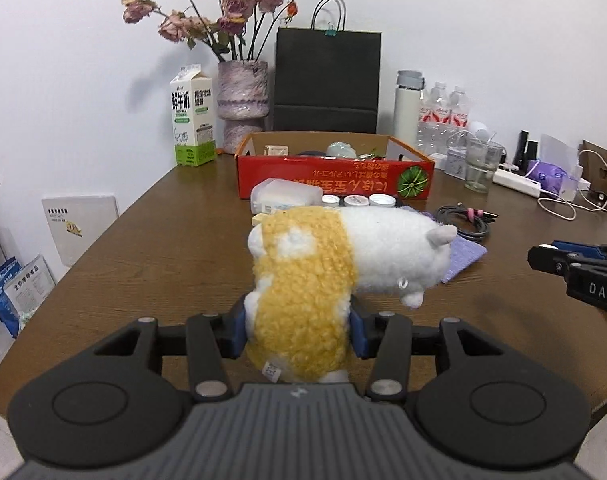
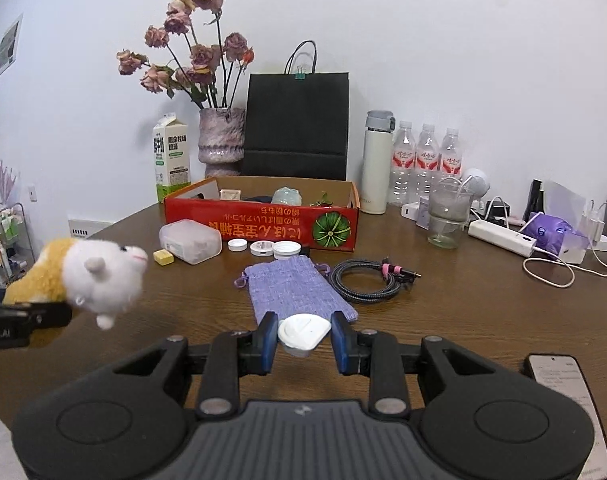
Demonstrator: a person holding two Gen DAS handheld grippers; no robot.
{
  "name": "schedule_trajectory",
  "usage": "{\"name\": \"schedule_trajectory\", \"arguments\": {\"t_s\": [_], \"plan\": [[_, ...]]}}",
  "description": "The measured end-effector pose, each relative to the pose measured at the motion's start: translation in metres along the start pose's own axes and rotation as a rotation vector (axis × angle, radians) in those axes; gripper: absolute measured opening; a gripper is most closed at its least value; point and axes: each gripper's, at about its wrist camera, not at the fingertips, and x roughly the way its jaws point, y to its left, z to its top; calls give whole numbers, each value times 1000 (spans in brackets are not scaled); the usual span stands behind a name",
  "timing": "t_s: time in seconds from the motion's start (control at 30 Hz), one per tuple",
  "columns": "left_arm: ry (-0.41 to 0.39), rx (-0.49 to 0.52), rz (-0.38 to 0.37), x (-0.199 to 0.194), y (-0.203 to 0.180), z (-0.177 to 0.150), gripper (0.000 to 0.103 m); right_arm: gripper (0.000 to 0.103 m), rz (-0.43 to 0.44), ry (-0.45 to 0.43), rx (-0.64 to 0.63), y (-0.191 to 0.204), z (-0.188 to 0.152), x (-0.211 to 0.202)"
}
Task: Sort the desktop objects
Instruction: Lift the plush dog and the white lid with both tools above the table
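Brown tabletop carries all items. Left gripper fingers are clamped on a yellow-and-white plush toy, held above the surface. Right gripper fingers grip a white cap. At 12 o'clock lies a purple pouch; a coiled cable sits at 1 o'clock. Beyond stands one red box, with three white lids before it. Three water bottles stand at 1 o'clock.

Fluffy cloth plush toy, smooth wooden table, knitted purple pouch.
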Motion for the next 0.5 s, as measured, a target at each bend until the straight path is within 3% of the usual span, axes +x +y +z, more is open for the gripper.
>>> {"name": "schedule_trajectory", "arguments": {"t_s": [0.5], "plan": [[-33, -24, -6, -24, 8, -3, 49, 27, -2, -34, -14, 5, -4, -27]]}}
